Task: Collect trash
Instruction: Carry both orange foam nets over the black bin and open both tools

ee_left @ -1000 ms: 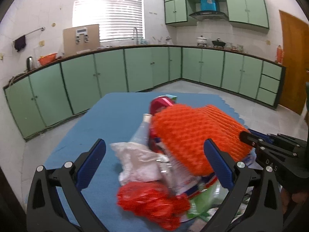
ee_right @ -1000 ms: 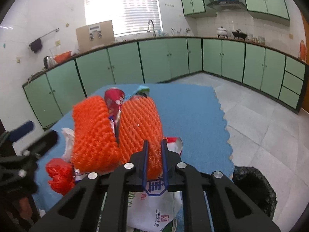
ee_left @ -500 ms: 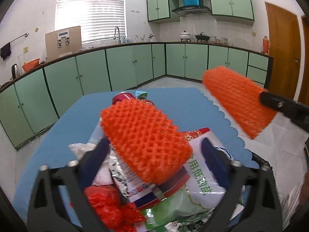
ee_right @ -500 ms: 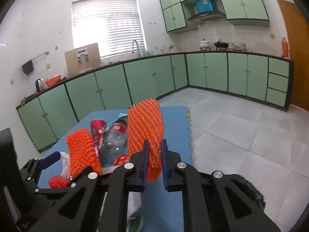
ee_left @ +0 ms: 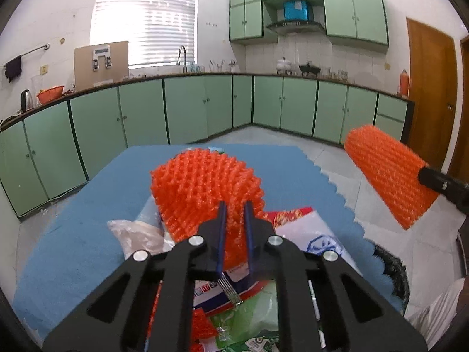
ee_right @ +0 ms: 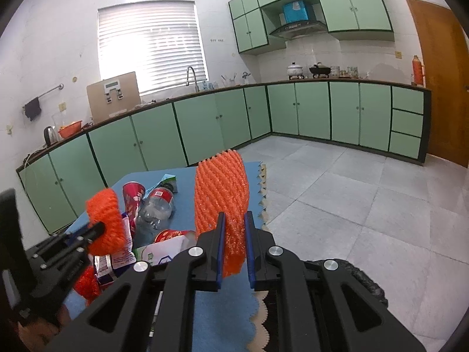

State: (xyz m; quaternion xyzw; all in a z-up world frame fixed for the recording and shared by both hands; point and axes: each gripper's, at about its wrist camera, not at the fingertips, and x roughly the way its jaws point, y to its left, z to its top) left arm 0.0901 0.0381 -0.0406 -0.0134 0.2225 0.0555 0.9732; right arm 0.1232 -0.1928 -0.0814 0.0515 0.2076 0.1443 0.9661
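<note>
Trash is piled on a blue mat point(ee_left: 96, 205). My left gripper point(ee_left: 234, 205) has its jaws closing, with the pads pressed on an orange foam net point(ee_left: 202, 182) that lies on top of the pile. My right gripper point(ee_right: 233, 217) is shut on a second orange foam net point(ee_right: 221, 187), held up in the air to the right of the pile; in the left wrist view that net point(ee_left: 387, 176) hangs over the floor. Under the nets lie a white printed bag point(ee_left: 307, 234), a crushed plastic bottle point(ee_right: 155, 208) and a red can point(ee_right: 133, 196).
A black trash bag point(ee_right: 360, 275) sits open on the floor at the mat's right edge. Green cabinets point(ee_right: 310, 111) line the far walls, with grey tiled floor point(ee_right: 351, 193) between. A wooden door point(ee_left: 431, 94) stands at right.
My left jaws went from wide open around the pile to pinched on the near foam net. My right gripper lifted its net off the pile and carried it to the right.
</note>
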